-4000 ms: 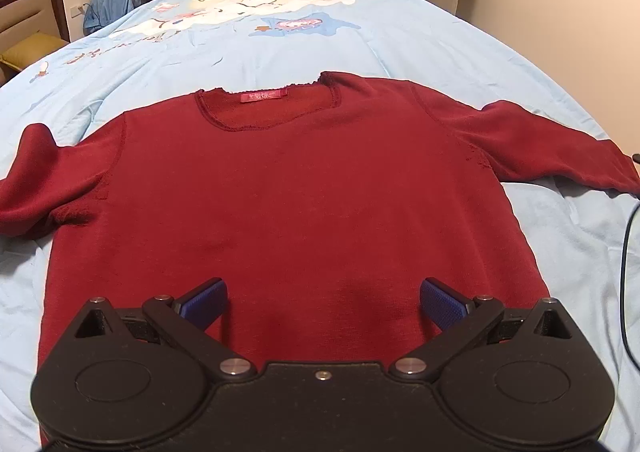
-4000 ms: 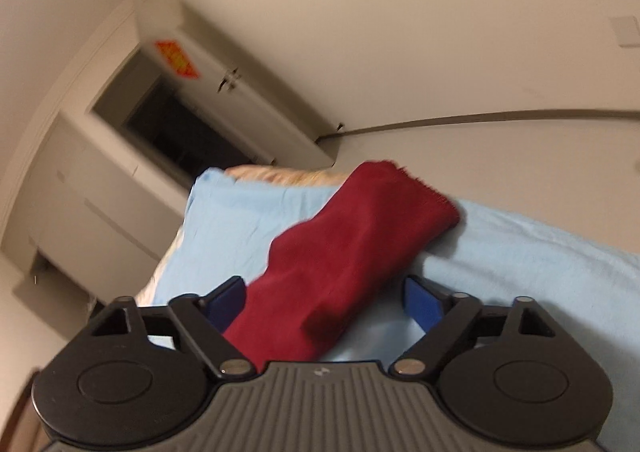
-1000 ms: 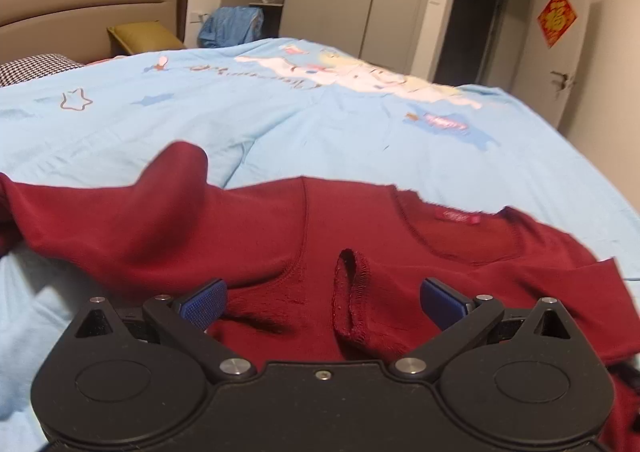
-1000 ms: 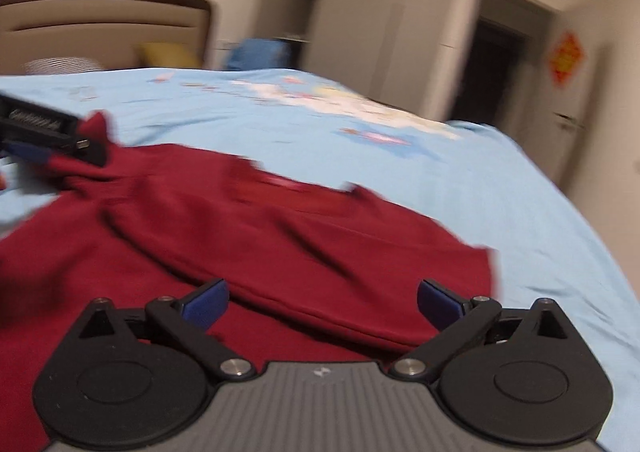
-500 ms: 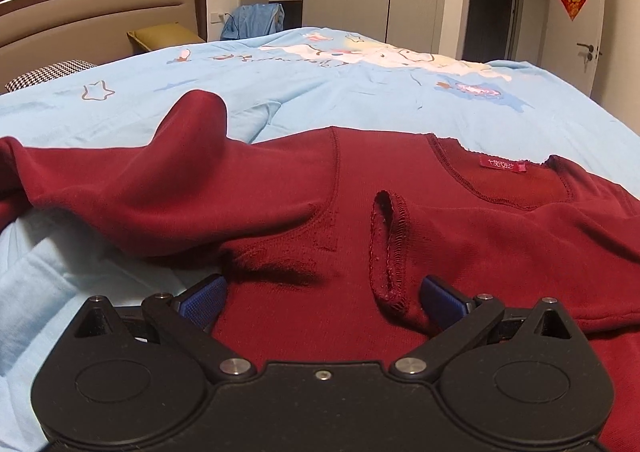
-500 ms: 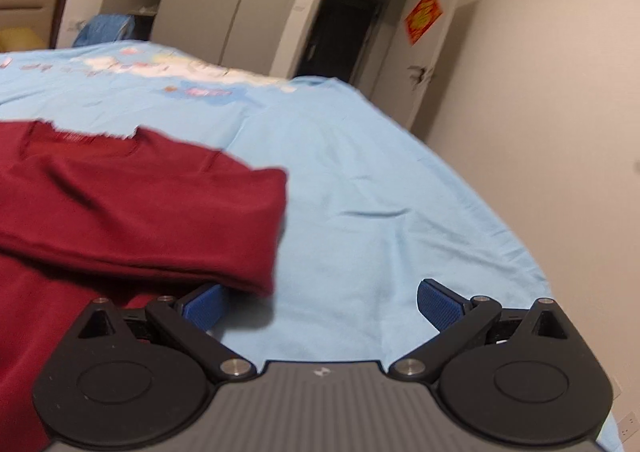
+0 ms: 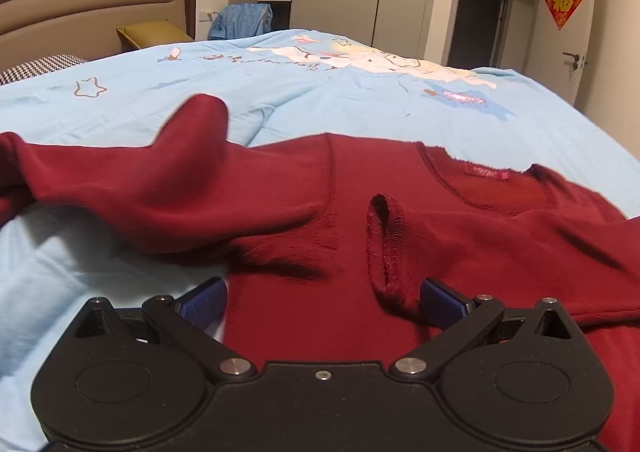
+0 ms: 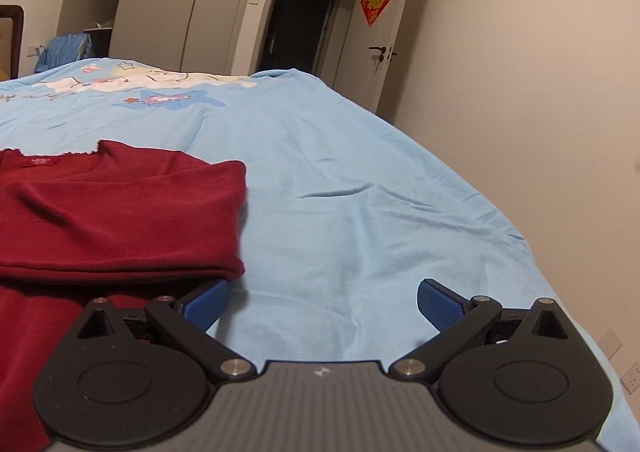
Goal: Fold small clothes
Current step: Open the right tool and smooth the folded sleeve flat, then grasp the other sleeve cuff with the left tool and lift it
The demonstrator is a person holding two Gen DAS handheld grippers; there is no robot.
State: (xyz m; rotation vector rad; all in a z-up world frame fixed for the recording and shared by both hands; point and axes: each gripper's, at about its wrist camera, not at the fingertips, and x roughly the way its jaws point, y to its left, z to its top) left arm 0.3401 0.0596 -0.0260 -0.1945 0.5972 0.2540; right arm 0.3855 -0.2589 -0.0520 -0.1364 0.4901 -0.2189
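A dark red long-sleeved sweater lies on a light blue bed cover. Its right sleeve is folded across the chest, with the cuff standing just ahead of my left gripper, which is open and empty low over the sweater's body. The left sleeve lies bunched out to the left. In the right wrist view the folded sleeve lies at the left. My right gripper is open and empty over bare cover beside the sweater's right edge.
A padded headboard and yellow pillow stand at the far left. Wardrobes, a dark doorway and a door lie beyond the bed. The bed's right edge drops off beside a wall.
The right gripper has swung right, off the folded sleeve, and now looks over bare cover. The left gripper has shifted slightly; the cuff sits closer to its right finger.
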